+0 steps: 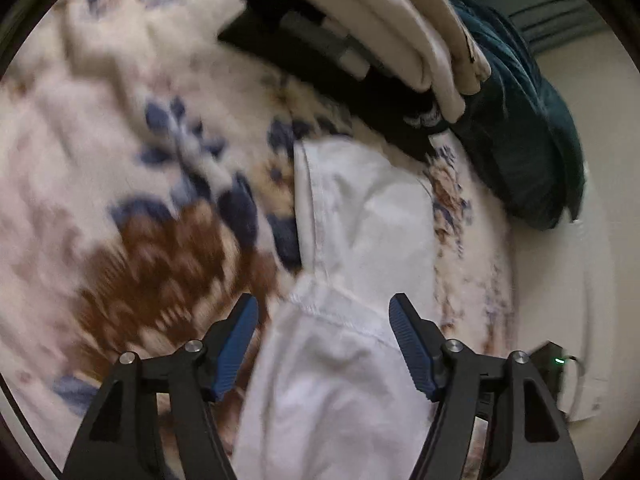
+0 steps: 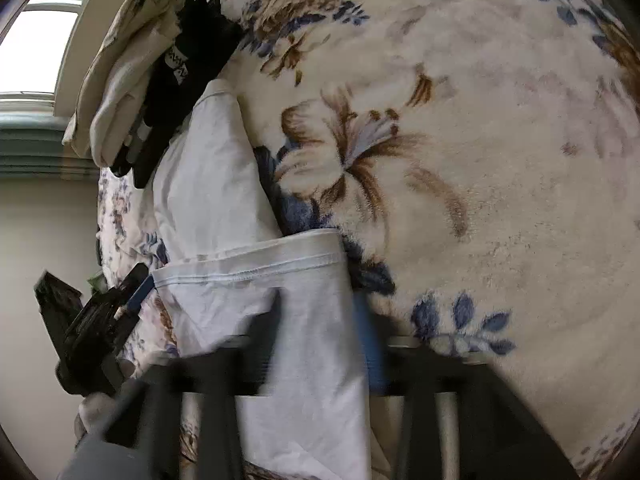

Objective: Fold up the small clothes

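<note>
A white garment [image 1: 352,240] lies on a floral blanket [image 1: 132,128], partly folded, with a hemmed edge across it. My left gripper [image 1: 324,316] is open, its blue-padded fingers on either side of the cloth without touching it. In the right wrist view the same white garment [image 2: 248,280] lies with its hem turned over. My right gripper [image 2: 320,312] is blurred; its fingers straddle the cloth with a wide gap, so it looks open. The left gripper [image 2: 120,304] shows at the left edge of that view.
A stack of folded clothes, cream [image 1: 384,24] over black [image 1: 320,72], sits beyond the white garment. A dark teal cushion [image 1: 520,128] lies by the wall [image 1: 580,80]. The stack [image 2: 132,80] and a window [image 2: 36,40] show in the right view.
</note>
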Motion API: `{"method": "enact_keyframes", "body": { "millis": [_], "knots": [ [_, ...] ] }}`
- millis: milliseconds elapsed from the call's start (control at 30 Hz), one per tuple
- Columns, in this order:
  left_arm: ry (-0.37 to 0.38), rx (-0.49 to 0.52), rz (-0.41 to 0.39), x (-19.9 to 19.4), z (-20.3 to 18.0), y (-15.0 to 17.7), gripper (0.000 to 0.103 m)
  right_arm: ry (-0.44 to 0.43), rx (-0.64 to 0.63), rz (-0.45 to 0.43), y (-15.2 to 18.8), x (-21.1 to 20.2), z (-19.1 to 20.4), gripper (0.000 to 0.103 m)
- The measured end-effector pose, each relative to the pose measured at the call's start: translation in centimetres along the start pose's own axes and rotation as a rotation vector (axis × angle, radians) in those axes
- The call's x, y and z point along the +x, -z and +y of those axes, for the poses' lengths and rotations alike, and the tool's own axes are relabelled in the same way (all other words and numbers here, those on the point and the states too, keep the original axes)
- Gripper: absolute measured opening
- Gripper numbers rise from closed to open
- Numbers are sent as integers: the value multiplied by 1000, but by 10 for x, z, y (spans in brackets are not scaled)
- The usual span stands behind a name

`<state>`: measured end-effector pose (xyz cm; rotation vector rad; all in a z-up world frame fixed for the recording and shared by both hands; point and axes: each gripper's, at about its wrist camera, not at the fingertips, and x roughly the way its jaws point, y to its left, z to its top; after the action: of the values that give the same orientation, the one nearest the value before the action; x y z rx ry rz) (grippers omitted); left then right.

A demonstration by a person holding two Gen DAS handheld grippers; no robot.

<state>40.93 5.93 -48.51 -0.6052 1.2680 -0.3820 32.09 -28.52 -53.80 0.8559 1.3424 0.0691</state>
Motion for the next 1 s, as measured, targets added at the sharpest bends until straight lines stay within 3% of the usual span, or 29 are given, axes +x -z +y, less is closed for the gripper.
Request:
{"method": "enact_keyframes", "body": {
  "millis": [133, 167, 200, 233, 267, 300, 333, 533, 700, 833, 1000],
  "knots": [
    [-62, 47, 66, 26, -6, 7, 64, -65, 4, 61, -4, 19, -9, 52],
    [-96, 75, 51, 27, -13, 8, 54, -75, 2, 74, -5, 24, -10, 52],
    [-112, 118, 31, 27, -22, 9, 15, -86, 3, 92, -6, 31, -11, 52],
    [-124, 154, 29, 27, -31, 10, 7, -93, 9, 104, -7, 38, -12, 52],
    [-161, 204, 9, 24, -42, 12, 7, -107, 6, 102, -7, 40, -11, 52],
    [-178, 235, -12, 21, -50, 15, 7, -118, -6, 86, -8, 41, -8, 35],
    [-183, 249, -34, 15, -55, 16, 7, -120, -21, 77, -8, 42, -3, 8],
    [-178, 252, -116, -24, -71, 7, 6, -15, -161, -26, -6, 12, 41, 5],
    [-178, 218, -169, -40, -74, -35, 6, 40, -230, -105, -19, -14, 86, 5],
    [-197, 194, -163, -21, -68, -83, 6, 24, -255, -133, -49, -17, 117, 4],
    [-228, 190, -112, 18, -52, -131, 6, 71, -328, -146, -104, 8, 151, 4]
  ]
}}
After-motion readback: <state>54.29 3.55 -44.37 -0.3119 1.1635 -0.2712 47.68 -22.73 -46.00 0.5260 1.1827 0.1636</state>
